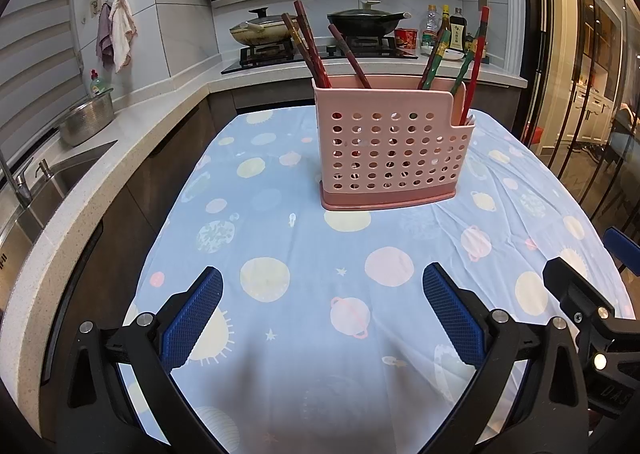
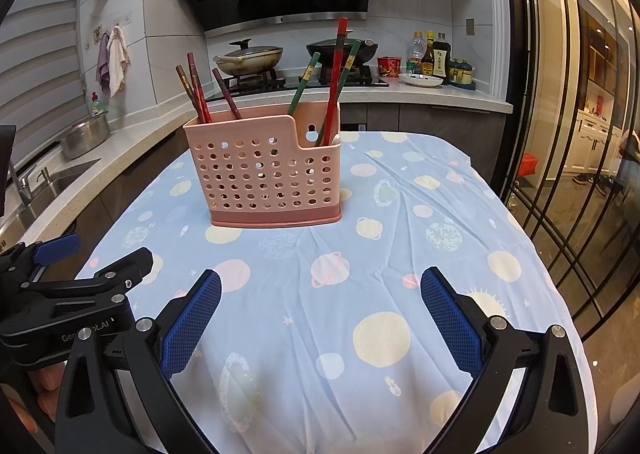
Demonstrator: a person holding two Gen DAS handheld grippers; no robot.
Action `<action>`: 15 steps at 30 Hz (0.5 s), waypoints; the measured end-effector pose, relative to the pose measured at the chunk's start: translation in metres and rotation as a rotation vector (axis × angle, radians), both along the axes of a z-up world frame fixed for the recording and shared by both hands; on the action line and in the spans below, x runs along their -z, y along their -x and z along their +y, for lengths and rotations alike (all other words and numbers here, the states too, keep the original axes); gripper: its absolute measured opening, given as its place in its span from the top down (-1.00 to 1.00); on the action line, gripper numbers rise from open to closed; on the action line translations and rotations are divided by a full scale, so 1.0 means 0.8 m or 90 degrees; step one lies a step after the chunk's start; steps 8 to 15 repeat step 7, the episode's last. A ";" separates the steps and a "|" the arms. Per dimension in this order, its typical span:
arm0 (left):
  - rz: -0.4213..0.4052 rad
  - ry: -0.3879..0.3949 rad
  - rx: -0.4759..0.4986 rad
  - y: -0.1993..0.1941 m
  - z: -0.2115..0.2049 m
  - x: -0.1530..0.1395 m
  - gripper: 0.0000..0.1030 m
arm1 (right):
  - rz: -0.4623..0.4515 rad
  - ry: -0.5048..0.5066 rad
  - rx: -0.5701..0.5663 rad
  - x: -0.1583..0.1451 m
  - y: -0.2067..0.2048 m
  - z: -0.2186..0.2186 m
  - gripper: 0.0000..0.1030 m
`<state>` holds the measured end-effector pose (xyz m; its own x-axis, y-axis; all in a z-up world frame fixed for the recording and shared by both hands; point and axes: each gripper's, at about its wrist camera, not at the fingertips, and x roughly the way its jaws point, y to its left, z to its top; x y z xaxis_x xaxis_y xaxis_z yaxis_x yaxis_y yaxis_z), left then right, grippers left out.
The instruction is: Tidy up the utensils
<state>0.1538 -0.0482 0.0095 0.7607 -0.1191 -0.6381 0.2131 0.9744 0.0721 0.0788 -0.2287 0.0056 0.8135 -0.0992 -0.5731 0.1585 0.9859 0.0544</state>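
A pink perforated utensil holder (image 1: 390,150) stands upright on the blue planet-print tablecloth (image 1: 304,254); it also shows in the right wrist view (image 2: 266,178). Dark red chopsticks (image 1: 310,42) lean in its left part. Green chopsticks (image 1: 436,58) and a red one (image 1: 478,58) stand in its right part. In the right wrist view the dark red ones (image 2: 198,92) are on the left, the green and red ones (image 2: 334,82) on the right. My left gripper (image 1: 322,282) is open and empty, short of the holder. My right gripper (image 2: 320,286) is open and empty, beside the left gripper (image 2: 80,294).
A counter with a sink (image 1: 52,190) and a steel colander (image 1: 86,118) runs along the left. Behind the table is a stove with pans (image 1: 360,20) and sauce bottles (image 1: 444,28). Glass doors (image 2: 580,174) stand on the right. The table edge drops off on the right.
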 end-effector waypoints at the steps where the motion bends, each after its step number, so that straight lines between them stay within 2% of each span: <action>1: 0.000 0.001 -0.001 0.000 0.000 0.000 -0.86 | 0.001 0.001 0.000 0.001 0.000 0.000 -0.87; 15: -0.003 0.004 0.006 -0.002 -0.002 -0.002 -0.86 | 0.001 0.001 0.001 0.001 -0.001 0.000 -0.87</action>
